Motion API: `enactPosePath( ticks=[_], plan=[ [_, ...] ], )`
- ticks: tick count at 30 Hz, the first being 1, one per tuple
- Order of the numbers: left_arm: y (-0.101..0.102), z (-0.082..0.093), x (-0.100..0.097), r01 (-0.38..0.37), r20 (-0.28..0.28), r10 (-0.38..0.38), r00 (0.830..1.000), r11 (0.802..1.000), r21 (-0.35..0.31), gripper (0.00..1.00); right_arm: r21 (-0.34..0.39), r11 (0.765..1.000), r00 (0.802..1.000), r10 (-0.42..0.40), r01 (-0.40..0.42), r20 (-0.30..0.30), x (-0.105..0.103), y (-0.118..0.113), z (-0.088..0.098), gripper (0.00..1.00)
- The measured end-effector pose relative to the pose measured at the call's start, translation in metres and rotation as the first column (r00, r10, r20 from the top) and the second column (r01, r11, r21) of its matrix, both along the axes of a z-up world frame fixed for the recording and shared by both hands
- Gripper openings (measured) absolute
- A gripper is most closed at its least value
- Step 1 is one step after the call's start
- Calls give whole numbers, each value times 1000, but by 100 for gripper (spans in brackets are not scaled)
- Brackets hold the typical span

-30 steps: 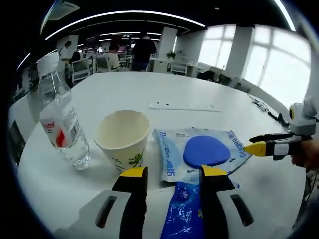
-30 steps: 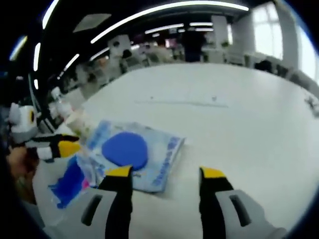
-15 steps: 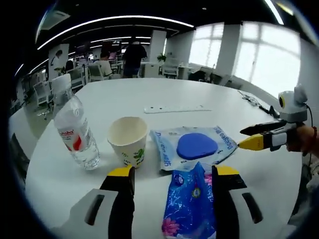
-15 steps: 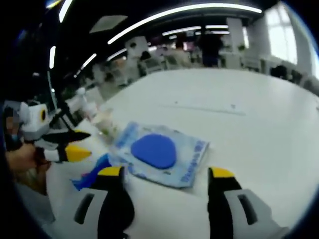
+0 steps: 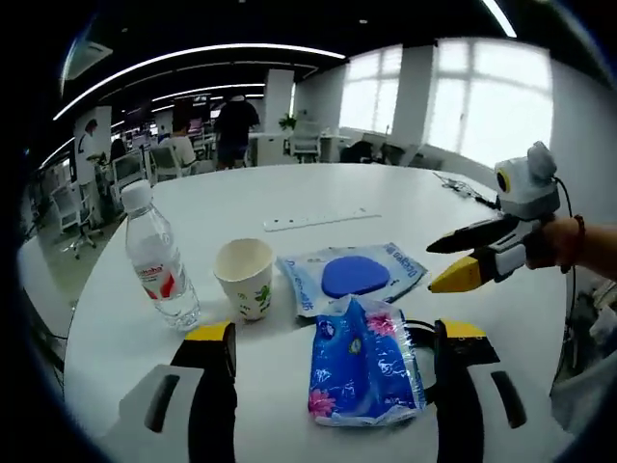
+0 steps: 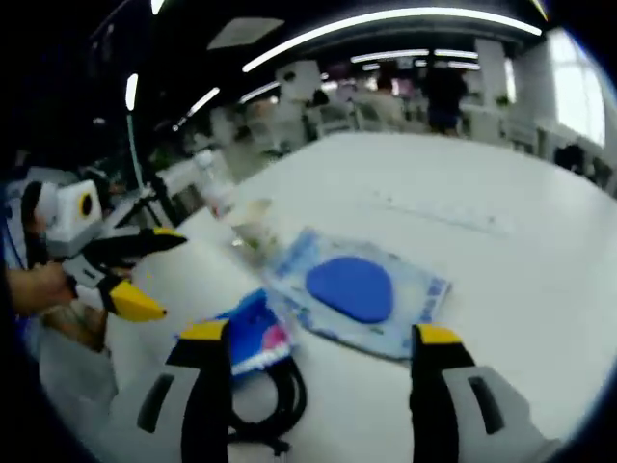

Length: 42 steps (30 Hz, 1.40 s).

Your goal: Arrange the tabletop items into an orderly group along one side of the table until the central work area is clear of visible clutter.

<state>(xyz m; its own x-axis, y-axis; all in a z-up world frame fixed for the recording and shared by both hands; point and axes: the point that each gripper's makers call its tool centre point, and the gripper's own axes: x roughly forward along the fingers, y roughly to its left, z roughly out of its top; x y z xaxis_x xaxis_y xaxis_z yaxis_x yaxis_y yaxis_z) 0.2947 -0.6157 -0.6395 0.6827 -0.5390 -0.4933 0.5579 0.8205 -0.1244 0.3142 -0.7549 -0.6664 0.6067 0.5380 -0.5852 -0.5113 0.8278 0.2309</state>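
While both tongs, left [image 5: 333, 338] and right [image 6: 323, 338], stand wide and empty, bottle [image 5: 160, 260], cup [image 5: 244, 278], pale pouch [image 5: 352, 277] and blue packet [image 5: 364, 362] cluster on the white counter [image 5: 318, 188].

- Left gripper [image 5: 333, 338]: the jaws rise from the bottom of the left gripper view, spread wide apart and gripping nothing. In the right gripper view it enters from the left, held in a hand [image 6: 43, 289], with its yellow-tipped jaws parted.
- Right gripper [image 6: 323, 338]: the jaws stand wide apart and grip nothing. In the left gripper view it enters from the right, held in a hand [image 5: 559, 246], jaws parted, tips pointing left.
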Motion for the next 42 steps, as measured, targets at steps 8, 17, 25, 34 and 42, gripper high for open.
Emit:
enactPosePath(
  ticks=[8, 17, 25, 34, 42],
  plan=[
    [2, 12, -17, 49, 36, -50, 998, 999, 16, 97, 43, 996, 997, 78, -77, -18, -13, 28, 6, 75],
    [7, 22, -32, 67, 61, -67, 996, 998, -6, 99, 24, 984, 985, 174, -174, 17, -13, 53, 6, 74],
    [11, 20, -44, 92, 57, -92, 994, 996, 11, 100, 6, 975, 975, 220, -220, 29, -8, 65, -1, 70],
    [18, 20, -43, 91, 75, -92, 993, 996, 20, 100, -24, 965, 965, 262, -261, 21, -5, 78, -12, 58],
    [23, 22, -45, 94, 66, -95, 993, 995, 12, 98, -50, 958, 959, 284, -282, 15, 2, 87, -23, 52]
  ],
)
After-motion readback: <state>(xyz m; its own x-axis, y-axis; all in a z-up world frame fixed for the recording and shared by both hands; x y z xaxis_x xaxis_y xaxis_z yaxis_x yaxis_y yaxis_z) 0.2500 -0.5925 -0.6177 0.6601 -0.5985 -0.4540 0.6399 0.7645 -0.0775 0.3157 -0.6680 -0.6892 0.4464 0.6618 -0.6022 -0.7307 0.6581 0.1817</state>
